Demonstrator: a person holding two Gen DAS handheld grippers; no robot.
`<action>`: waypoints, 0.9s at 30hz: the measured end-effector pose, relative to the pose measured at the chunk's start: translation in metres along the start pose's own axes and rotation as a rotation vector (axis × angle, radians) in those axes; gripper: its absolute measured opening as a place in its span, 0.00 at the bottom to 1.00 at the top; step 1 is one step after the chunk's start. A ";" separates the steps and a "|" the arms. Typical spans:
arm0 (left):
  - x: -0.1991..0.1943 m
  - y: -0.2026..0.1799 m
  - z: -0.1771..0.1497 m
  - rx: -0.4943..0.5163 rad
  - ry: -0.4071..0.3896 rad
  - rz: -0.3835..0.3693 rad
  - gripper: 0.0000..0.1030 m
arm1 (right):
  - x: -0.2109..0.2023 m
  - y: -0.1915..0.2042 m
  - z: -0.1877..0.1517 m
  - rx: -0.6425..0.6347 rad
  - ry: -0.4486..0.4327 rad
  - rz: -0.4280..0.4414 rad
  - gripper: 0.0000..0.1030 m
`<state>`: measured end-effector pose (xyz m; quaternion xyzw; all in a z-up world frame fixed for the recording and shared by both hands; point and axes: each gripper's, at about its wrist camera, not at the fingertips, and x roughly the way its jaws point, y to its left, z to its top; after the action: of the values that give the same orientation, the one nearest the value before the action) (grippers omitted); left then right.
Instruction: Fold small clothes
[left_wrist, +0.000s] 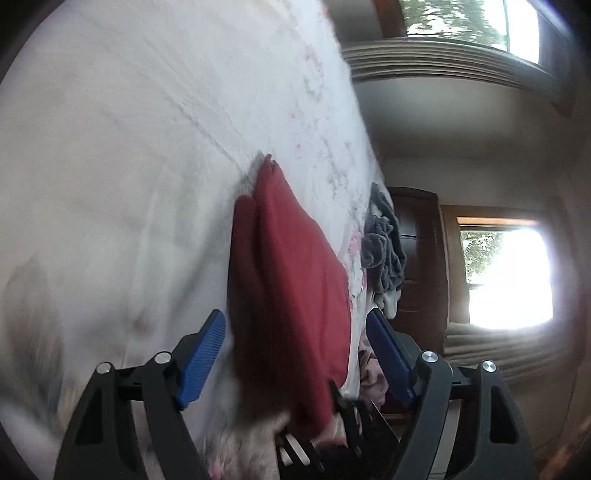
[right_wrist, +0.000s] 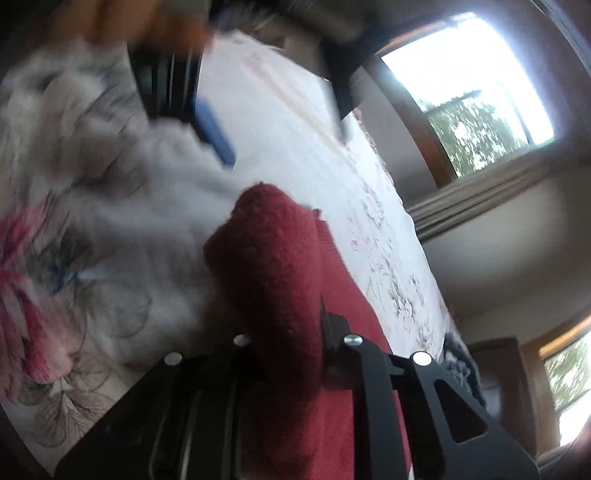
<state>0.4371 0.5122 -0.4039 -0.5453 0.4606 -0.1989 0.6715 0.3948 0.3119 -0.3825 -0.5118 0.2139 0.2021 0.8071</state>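
A dark red knitted garment (left_wrist: 288, 280) lies folded on a white bedspread (left_wrist: 129, 166) with a faint floral print. My left gripper (left_wrist: 295, 317) is open, its blue pads (left_wrist: 205, 354) standing on either side of the garment's near end without pinching it. In the right wrist view the red garment (right_wrist: 273, 266) bunches up over my right gripper (right_wrist: 291, 332), which is shut on it; the cloth hides the fingertips. A blurred blue pad (right_wrist: 216, 133) of the left gripper shows above the bedspread (right_wrist: 295, 140). Part of the right gripper's black frame (left_wrist: 351, 417) shows under the garment in the left wrist view.
A heap of grey clothes (left_wrist: 384, 240) sits at the bed's far edge, with pinkish cloth (left_wrist: 373, 376) nearer. Beyond the bed are a dark wooden door (left_wrist: 417, 251) and bright windows (left_wrist: 506, 277). A pink and blue flower print (right_wrist: 29, 295) covers the bedspread's left side.
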 end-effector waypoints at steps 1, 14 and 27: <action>0.009 0.001 0.008 -0.013 0.022 0.006 0.76 | 0.001 -0.007 0.002 0.017 0.000 0.003 0.14; 0.112 -0.019 0.064 0.056 0.248 0.197 0.74 | 0.013 -0.040 0.005 0.100 -0.011 0.044 0.14; 0.118 -0.126 0.054 0.244 0.225 0.405 0.14 | -0.007 -0.096 0.007 0.283 -0.020 0.070 0.14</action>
<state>0.5706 0.4101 -0.3374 -0.3313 0.6047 -0.1741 0.7030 0.4420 0.2793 -0.3046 -0.3829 0.2501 0.2031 0.8658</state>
